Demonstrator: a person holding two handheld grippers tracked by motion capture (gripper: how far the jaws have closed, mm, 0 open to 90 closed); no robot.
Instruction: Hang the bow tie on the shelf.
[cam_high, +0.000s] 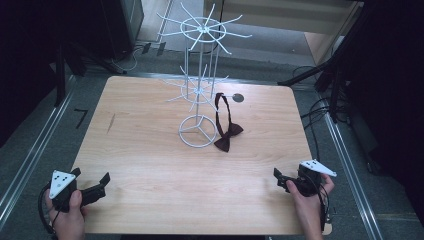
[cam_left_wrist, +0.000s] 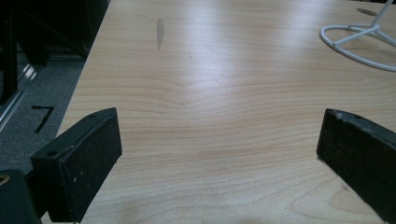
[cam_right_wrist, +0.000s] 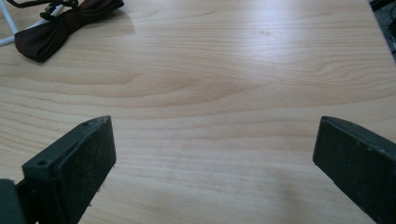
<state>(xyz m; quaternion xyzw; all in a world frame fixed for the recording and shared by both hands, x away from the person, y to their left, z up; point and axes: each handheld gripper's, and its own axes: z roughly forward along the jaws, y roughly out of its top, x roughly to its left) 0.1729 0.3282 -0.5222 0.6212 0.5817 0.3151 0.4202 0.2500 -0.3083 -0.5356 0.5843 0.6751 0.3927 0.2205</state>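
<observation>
High view footage shows a dark red bow tie (cam_high: 226, 131) lying on the wooden table (cam_high: 150, 165), its bow touching the round base of a white wire stand (cam_high: 199, 100) and its neck strap looped up beside the stand's pole. The left gripper (cam_high: 97, 189) is held at the near left corner and the right gripper (cam_high: 281, 179) at the near right corner, both well apart from the tie. In each gripper view the two black jaws are seen spread wide with only bare wood between them, so nothing is held.

The work is judged to be at its very start, with the tie probably meant to be hung on one of the stand's arms. Several risks can be foreseen. The soft fabric may be pinched too shallowly and slip out when lifted. The strap may be snagged on the stand's lower arms, and the light stand may then be dragged or tipped. If the base ring is caught together with the bow, the stand would be lifted as well
</observation>
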